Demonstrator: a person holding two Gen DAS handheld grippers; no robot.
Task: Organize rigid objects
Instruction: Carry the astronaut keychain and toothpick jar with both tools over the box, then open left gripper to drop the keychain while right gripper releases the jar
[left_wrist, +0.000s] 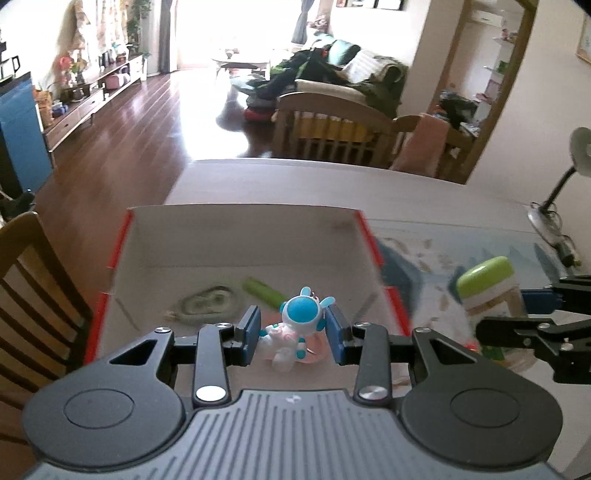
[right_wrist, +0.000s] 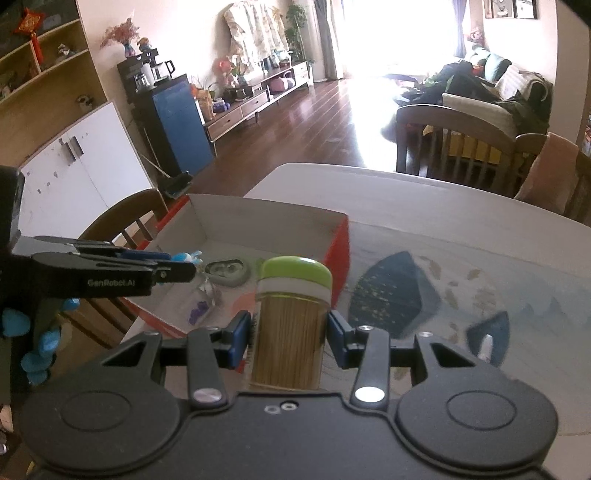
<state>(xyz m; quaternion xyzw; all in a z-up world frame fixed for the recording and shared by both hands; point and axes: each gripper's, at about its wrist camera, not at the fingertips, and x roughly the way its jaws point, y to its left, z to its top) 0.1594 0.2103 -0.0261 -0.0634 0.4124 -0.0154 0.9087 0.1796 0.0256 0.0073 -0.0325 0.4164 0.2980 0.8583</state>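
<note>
An open cardboard box (left_wrist: 236, 236) with red outer sides stands on the table; it also shows in the right wrist view (right_wrist: 258, 218). My left gripper (left_wrist: 291, 332) is shut on a small blue and white figurine (left_wrist: 295, 325) and holds it over the box's near part. In the box lie a grey-green oval item (left_wrist: 207, 301) and a green stick (left_wrist: 264, 291). My right gripper (right_wrist: 290, 339) is shut on a toothpick jar (right_wrist: 291, 328) with a green lid, held upright just right of the box; the jar also shows in the left wrist view (left_wrist: 491, 291).
A patterned mat (right_wrist: 424, 291) covers the table right of the box. A wooden chair (left_wrist: 33, 288) stands at the table's left. A desk lamp (left_wrist: 565, 173) stands at the far right. More chairs (right_wrist: 454, 136) stand beyond the table's far edge.
</note>
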